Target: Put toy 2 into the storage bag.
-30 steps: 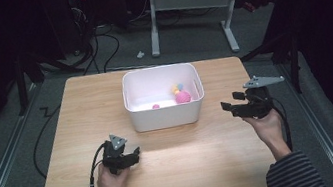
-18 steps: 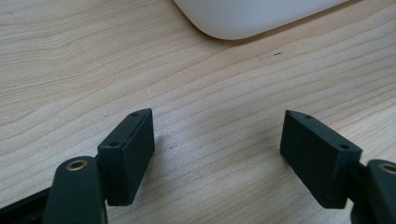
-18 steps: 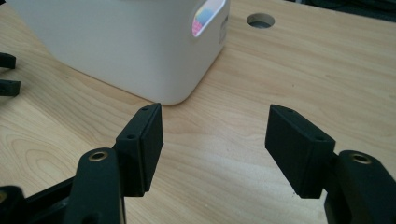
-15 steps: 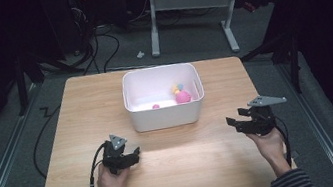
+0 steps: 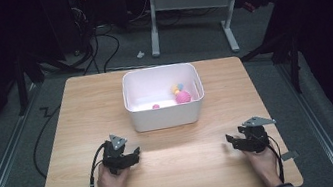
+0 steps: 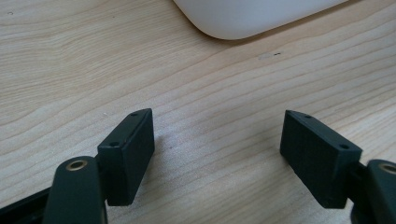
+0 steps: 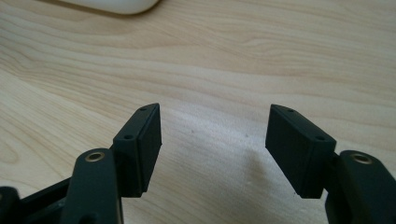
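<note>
Both tongs down on the table

My left tongs [image 5: 135, 154] and right tongs [image 5: 229, 140] gape empty; the white tub [image 5: 165, 115] sits ahead, between them.

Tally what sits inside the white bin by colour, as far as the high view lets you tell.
In the white plastic bin:
Large pink ball: 1
Small pink ball: 1
Small yellow piece: 1
Small blue piece: 1
Total: 4, though the pieces bunch together and more may be hidden.
</note>
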Available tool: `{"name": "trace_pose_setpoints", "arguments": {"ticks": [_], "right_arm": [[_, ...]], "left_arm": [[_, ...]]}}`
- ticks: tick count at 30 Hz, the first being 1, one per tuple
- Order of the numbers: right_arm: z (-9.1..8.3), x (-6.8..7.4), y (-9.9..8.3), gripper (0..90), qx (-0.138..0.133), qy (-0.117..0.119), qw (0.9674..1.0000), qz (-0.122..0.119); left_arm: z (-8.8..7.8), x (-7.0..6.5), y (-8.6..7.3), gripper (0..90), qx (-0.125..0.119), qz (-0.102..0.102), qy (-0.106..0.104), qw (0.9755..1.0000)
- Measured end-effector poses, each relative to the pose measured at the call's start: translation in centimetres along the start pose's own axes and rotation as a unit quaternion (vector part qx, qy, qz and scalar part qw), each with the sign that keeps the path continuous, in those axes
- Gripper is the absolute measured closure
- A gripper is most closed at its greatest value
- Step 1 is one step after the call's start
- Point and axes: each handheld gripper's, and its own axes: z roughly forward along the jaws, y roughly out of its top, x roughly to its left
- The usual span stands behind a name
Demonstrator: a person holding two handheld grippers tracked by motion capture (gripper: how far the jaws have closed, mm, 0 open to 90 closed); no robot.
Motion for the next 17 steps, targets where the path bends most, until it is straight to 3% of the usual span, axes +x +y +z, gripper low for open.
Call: {"name": "trace_pose_setpoints", "arguments": {"ticks": [2,6,17], "right_arm": [[0.3,0.1,-0.4,36.1,0.001,-0.004,1.0,0.002],[0.9,0.6,-0.9,35.0,0.011,-0.023,0.9995,-0.017],[1.0,0.8,-1.3,29.9,0.003,-0.027,0.9996,-0.013]], "left_arm": [[0.0,0.0,0.0,26.6,0.0,0.0,0.0,1.0],[0.0,0.0,0.0,26.6,-0.001,-0.001,0.0,1.0],[0.0,0.0,0.0,26.6,-0.001,-0.001,0.001,1.0]]}}
